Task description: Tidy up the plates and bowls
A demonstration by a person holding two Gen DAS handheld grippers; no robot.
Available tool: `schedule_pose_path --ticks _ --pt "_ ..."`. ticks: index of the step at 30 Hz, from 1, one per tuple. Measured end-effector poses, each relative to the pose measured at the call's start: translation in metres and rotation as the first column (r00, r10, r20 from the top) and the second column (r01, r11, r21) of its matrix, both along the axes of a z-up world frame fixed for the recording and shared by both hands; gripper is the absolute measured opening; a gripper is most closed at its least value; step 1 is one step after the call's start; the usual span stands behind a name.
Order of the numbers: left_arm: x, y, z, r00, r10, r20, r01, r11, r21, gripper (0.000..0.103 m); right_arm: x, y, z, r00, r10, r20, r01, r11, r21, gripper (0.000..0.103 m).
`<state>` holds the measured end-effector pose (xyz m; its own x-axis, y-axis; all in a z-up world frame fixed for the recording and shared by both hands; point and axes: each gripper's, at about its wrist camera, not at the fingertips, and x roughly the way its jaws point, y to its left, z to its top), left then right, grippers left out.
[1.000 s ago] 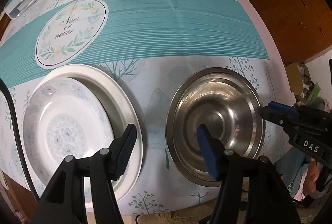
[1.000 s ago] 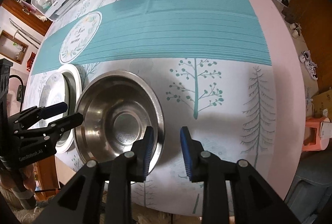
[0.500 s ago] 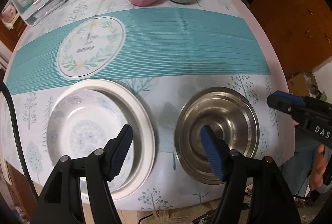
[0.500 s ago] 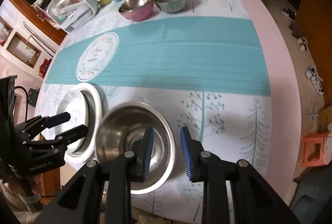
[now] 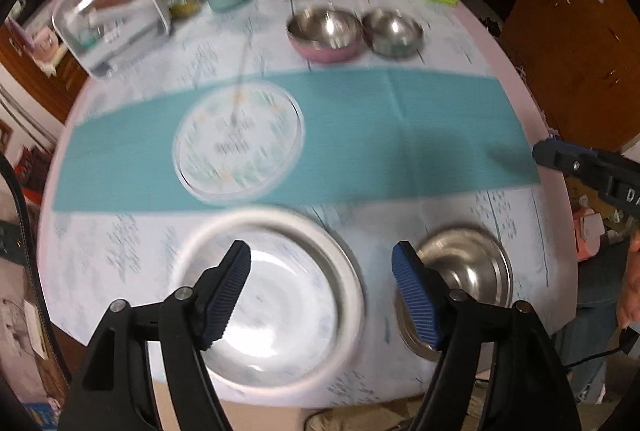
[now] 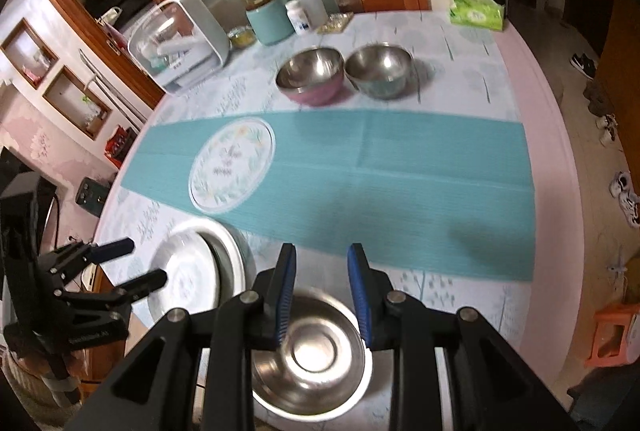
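Plates (image 5: 272, 311) sit stacked at the near desk (image 5: 440, 43) edge beside a steel bowl (image 6: 308, 355). Left tongs (image 5: 320, 295) are opening, empty; right tongs (image 6: 322, 295) narrow, empty. A clumsy rim grab could tip the stack off the edge.

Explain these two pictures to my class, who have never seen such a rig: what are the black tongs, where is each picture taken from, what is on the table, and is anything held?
A person holds two hand-operated grippers, each carrying a forward-looking fisheye camera; no robot is involved. One picture looks along the left gripper, whose jaws are opening with nothing between them. The other looks along the right gripper, also empty. On the tablecloth nearby lie stacked white plates and a steel bowl. Farther off stand a pink steel bowl and a plain one. Nothing is held.
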<state>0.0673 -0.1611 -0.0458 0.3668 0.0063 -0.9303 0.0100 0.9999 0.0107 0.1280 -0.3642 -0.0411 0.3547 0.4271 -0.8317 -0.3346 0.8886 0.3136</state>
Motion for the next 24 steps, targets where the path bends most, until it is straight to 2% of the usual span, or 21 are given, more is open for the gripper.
schedule_pose_path --ticks 2,8,11,15,20,24 --pt "0.016 0.013 0.018 0.999 -0.004 0.036 0.004 1.000 -0.006 0.083 0.010 0.007 0.009 1.000 -0.011 0.010 0.011 1.000 0.000 0.033" --pt "0.086 0.046 0.055 0.994 -0.014 0.106 0.021 0.998 -0.063 0.089 0.048 0.026 0.037 0.998 -0.048 0.036 0.048 0.999 0.003 0.036" --pt "0.129 0.059 0.057 0.994 -0.009 0.112 0.019 0.996 -0.083 0.090 0.070 0.034 0.045 0.996 -0.084 0.034 0.083 0.996 0.025 0.043" --pt "0.199 0.078 0.040 0.994 0.024 0.105 -0.015 0.995 -0.094 0.090 0.112 0.044 0.037 0.987 -0.160 -0.018 0.161 0.984 0.076 0.045" --pt "0.273 0.095 -0.008 0.997 0.055 0.055 -0.048 0.991 -0.122 0.089 0.166 0.058 -0.005 0.957 -0.262 -0.128 0.277 0.954 0.115 0.045" --pt "0.314 0.098 -0.049 0.998 0.055 0.017 -0.052 0.991 -0.127 0.089 0.198 0.069 -0.041 0.929 -0.305 -0.210 0.337 0.931 0.139 0.045"
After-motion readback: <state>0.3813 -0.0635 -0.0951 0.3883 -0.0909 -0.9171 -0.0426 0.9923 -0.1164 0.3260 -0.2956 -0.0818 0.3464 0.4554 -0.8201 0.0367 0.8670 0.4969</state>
